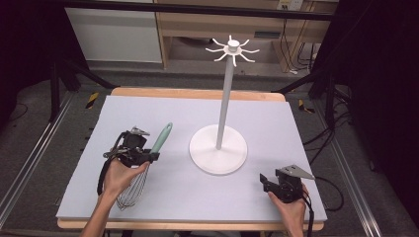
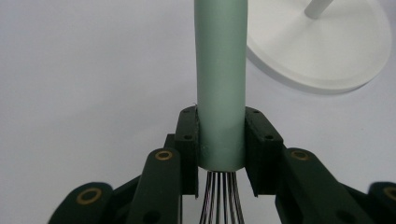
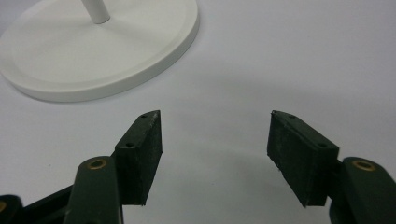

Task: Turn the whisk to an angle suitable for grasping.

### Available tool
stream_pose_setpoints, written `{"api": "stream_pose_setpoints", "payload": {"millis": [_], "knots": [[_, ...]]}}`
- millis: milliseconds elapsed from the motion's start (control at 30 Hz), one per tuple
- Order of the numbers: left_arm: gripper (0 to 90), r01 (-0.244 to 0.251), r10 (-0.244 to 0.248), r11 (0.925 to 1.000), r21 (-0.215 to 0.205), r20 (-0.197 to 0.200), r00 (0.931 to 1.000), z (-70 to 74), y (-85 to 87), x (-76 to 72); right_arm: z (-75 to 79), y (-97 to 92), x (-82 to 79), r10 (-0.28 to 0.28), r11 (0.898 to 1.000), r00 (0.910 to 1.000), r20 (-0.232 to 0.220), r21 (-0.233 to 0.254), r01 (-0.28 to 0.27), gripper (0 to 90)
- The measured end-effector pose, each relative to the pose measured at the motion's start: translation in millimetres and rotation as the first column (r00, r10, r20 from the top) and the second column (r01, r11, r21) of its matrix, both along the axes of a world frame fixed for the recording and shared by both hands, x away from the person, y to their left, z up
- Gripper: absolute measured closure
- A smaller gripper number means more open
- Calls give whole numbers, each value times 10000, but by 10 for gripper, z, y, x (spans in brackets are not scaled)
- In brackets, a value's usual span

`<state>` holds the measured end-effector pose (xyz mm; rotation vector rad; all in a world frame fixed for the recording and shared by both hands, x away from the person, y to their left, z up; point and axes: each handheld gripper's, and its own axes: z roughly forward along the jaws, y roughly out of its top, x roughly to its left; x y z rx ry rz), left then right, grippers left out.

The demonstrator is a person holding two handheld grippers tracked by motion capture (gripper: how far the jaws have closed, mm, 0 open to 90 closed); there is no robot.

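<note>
One lavender mat (image 1: 276, 123), wooden table (image 1: 197, 93).

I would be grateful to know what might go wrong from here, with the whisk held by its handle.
The left gripper clamps the whisk only at the handle's bottom end, so it could pivot or slip. The hook stand is tall and slender; a knock from the whisk might tip it. Its small hooks leave little margin when hanging.

I am looking into a lab recording cell: black metal framing (image 1: 197, 10), floor rails (image 1: 29, 158), trailing black cables (image 1: 323, 136), grey-padded wooden table (image 1: 197, 111).
</note>
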<state>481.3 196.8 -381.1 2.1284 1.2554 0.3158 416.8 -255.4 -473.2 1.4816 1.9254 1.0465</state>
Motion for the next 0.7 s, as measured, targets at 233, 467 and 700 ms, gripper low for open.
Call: {"api": "stream_pose_setpoints", "payload": {"millis": [233,467,700], "knots": [[690,91,-60,9991,-412,756,9971,96,34,-86,1,-2,0,4,10000,10000,63,5,-4,358],[690,46,189,9918,-1280,1814,9832,216,104,-175,1,-8,0,-6,10000,9999,139,-19,6,366],[690,221,426,9788,-2035,3083,9503,414,129,-295,9,-22,-6,-45,10000,9995,312,61,43,381]]}}
